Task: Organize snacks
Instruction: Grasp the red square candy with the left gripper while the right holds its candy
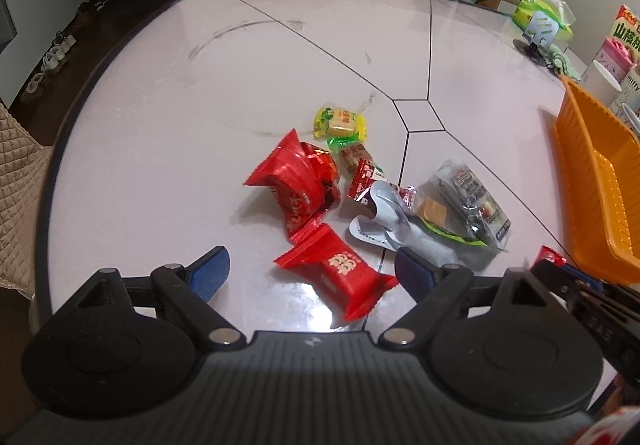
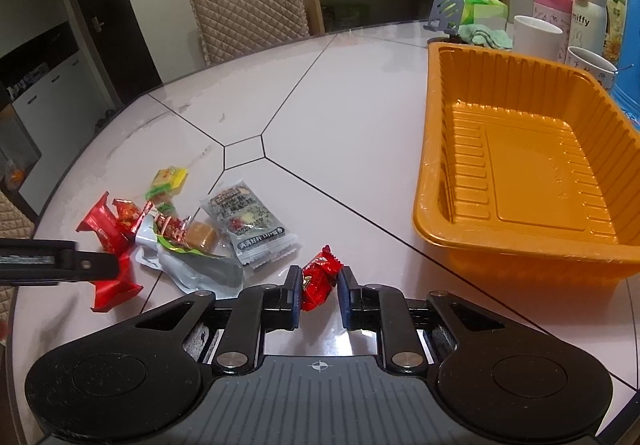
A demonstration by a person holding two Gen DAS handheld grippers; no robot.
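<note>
A person is working at a pale round table (image 1: 160,93), a hand-held gripper in each hand, sorting a small heap of wrapped snacks.

The right gripper (image 2: 319,287) is closing on a small red candy (image 2: 320,277). The sweet is sitting between the two blue pads, which are pressing or nearly pressing its crinkled wrapper. Just to the right, an orange plastic tray (image 2: 436,173) is lying empty, apparently waiting for the snacks.

The left gripper (image 1: 308,269) is hovering with its jaws spread wide, holding nothing. A red packet (image 1: 340,269) is lying flat on the table between its fingers. Beyond it, the rest of the pile is resting near the table's centre: a larger red packet (image 1: 296,181), a yellow-green wrapped sweet (image 1: 340,121), a silver foil pouch (image 1: 392,221), and a clear packet with dark print (image 1: 472,201).

The grip on the candy looks thin. The pads seem to be catching mostly wrapper, so the sweet could be slipping out during the lift, or twisting and dropping short of the tray's near wall. The tray looks light, so a low approach could be nudging it away. The two grippers are also working close together, and could be bumping each other.
</note>
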